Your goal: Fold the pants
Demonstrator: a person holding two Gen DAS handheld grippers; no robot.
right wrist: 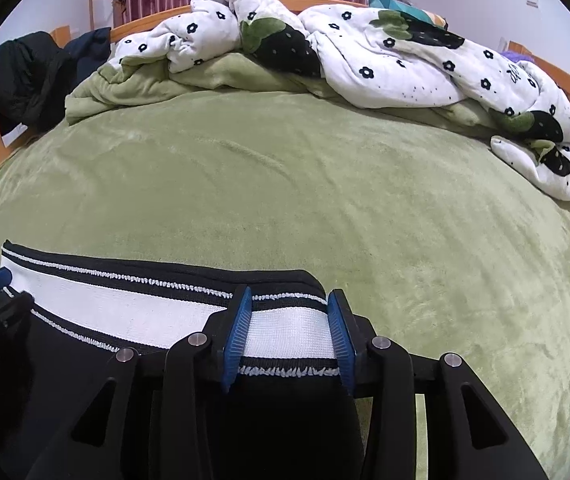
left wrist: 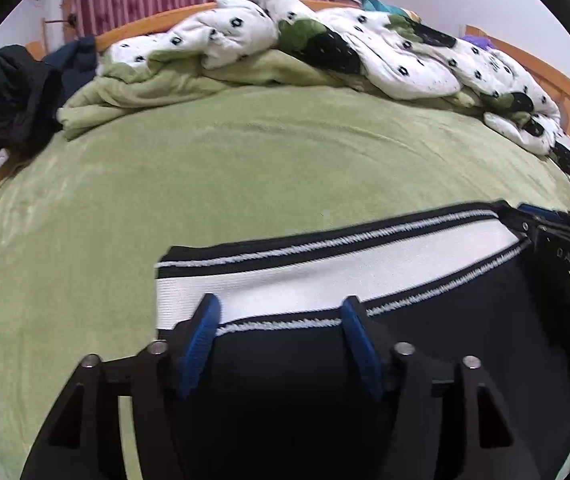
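left gripper (left wrist: pixel 279 322), black frame with blue ribbed pads: fingers spread wide, one either side of a stretch of cloth, tips reaching the lower stitched edge of the waistband. nothing pinched that i can see; the pads stand apart with dark fabric bulging between them.

right gripper (right wrist: pixel 290 322), same build: fingers narrower set but also apart, straddling the white band close to its right-hand end. whether the pads actually bite the cloth i can't tell; a clear span of white shows between them.

the thing itself: black pants with a broad white elastic waistband edged in black-and-white stitching (left wrist: pixel 325 276). waistband lies just ahead of both sets of fingertips, the dark body of the pants running back under the grippers toward the person. long axis of the band runs side to side, across both cameras' forward line, tilted a little in each view.

so each gripper sits at one end of the band: left near the left corner, right near the right corner. the right tool shows at the far right of the left view, at the band's far end. neither nearer than the other, by my reckoning.

beyond: plush green bedspread (right wrist: pixel 325 168), open ahead. further off, rumpled white quilt with black flowers (right wrist: pixel 385 52) along the headboard, well apart.

judgement: the fold likely carries the band forward or back, perpendicular to its length.
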